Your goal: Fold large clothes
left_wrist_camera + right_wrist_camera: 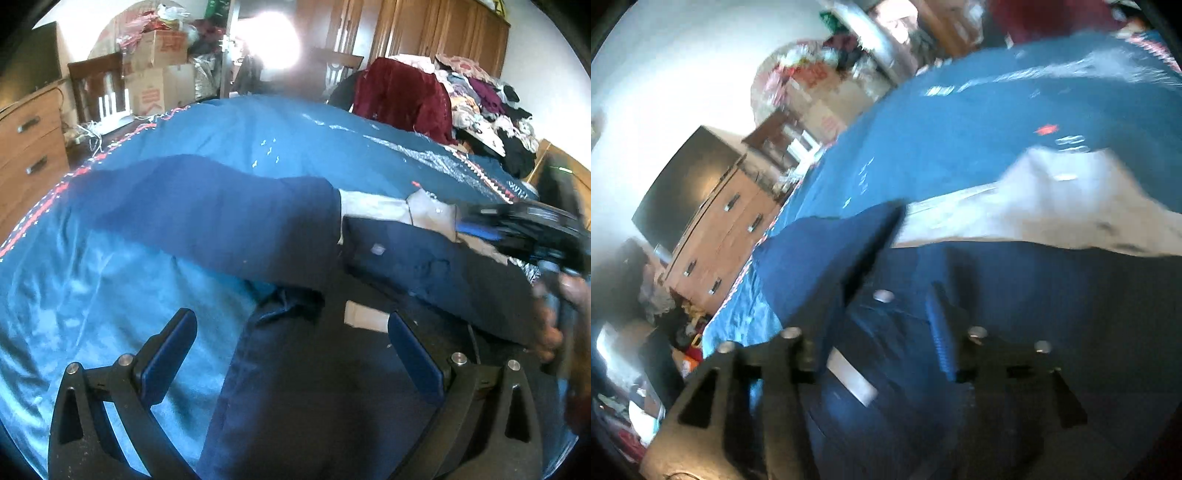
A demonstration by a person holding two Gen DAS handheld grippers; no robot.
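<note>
Dark navy trousers (229, 214) are lying across a blue bedspread (92, 295), filling the lower centre of both views. The left gripper (291, 350) is hovering wide open above the fabric, gripping nothing. The right gripper (886, 321) (badly blurred) is sitting partly open among the waistband folds; its grip is unclear.

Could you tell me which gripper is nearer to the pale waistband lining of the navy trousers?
Right. The right gripper has its tip at the lining where the trousers are turned back; whether it grips is unclear. The left gripper hovers open over the dark fabric nearer the camera.
</note>
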